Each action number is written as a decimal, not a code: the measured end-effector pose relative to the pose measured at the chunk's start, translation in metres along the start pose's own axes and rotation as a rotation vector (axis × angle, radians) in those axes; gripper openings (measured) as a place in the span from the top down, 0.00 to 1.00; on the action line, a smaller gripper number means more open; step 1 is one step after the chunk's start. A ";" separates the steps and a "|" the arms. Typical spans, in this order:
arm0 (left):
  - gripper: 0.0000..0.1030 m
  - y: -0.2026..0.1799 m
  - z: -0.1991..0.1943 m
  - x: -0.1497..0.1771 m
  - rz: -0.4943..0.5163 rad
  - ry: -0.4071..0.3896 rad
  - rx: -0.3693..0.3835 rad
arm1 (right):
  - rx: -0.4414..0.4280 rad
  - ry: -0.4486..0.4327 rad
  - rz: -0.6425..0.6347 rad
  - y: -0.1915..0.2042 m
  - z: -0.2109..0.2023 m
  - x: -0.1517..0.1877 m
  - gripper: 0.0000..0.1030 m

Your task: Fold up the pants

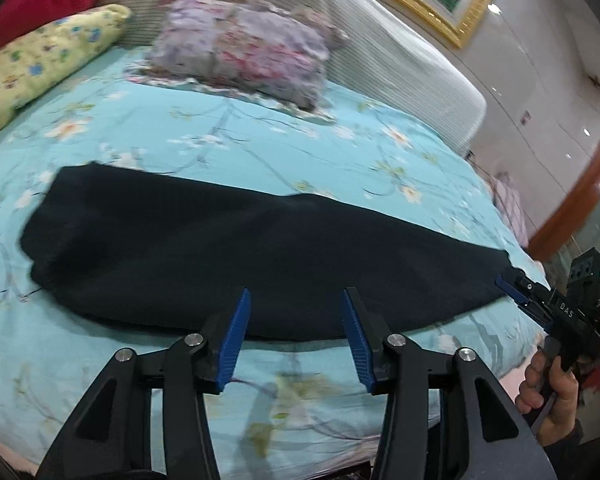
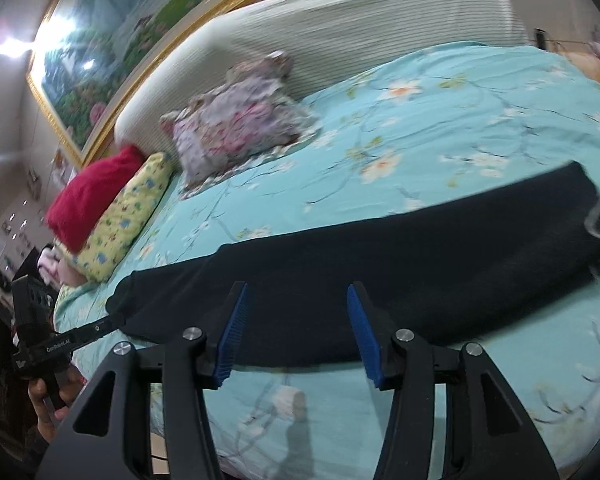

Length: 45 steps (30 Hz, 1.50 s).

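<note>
Dark pants folded lengthwise on floral bedspread, left claw and right claw both parted, empty

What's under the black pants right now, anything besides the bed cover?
The long black fabric pants lie flat on the turquoise floral bed cover, which shows all around them. Whatever sits directly beneath them is covered; no bulge shows.

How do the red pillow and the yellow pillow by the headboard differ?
The red pillow is plain, while the yellow pillow carries a small flower print. The red one sits closer to the bed's edge; the yellow one lies beside it, nearer the black pants. Both rest at the head of the bed.
</note>
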<state>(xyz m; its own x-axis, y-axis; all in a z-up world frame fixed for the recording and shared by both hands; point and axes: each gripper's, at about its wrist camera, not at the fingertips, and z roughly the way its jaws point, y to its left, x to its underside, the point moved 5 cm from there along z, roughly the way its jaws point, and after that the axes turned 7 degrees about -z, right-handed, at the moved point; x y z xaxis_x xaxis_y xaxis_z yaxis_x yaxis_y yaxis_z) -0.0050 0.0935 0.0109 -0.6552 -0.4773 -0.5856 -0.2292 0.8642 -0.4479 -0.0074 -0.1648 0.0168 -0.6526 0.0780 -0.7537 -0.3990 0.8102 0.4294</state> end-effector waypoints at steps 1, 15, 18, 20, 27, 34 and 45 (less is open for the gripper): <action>0.49 -0.009 0.004 0.001 0.018 0.008 0.013 | 0.014 -0.008 0.013 -0.006 -0.006 0.002 0.48; 0.43 -0.121 0.060 -0.005 0.253 0.098 0.124 | 0.121 -0.072 0.161 -0.073 -0.055 0.018 0.48; 0.42 -0.134 0.070 -0.007 0.274 0.108 0.134 | 0.137 -0.080 0.197 -0.086 -0.062 0.022 0.48; 0.42 -0.144 0.079 -0.009 0.289 0.125 0.145 | 0.151 -0.087 0.226 -0.096 -0.067 0.024 0.47; 0.38 -0.185 0.110 -0.010 0.375 0.170 0.167 | 0.179 -0.117 0.320 -0.126 -0.080 0.027 0.45; 0.34 -0.236 0.147 -0.012 0.477 0.240 0.202 | 0.152 -0.143 0.415 -0.151 -0.085 0.027 0.43; 0.33 -0.314 0.213 -0.014 0.647 0.394 0.267 | 0.121 -0.168 0.571 -0.182 -0.078 0.021 0.29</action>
<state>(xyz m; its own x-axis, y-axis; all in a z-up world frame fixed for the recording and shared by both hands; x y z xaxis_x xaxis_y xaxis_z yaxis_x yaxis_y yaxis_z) 0.2293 -0.2052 0.0157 -0.8165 0.2401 -0.5250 0.4304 0.8592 -0.2765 0.0014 -0.3562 -0.0387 -0.6273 0.6028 -0.4931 0.0673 0.6727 0.7368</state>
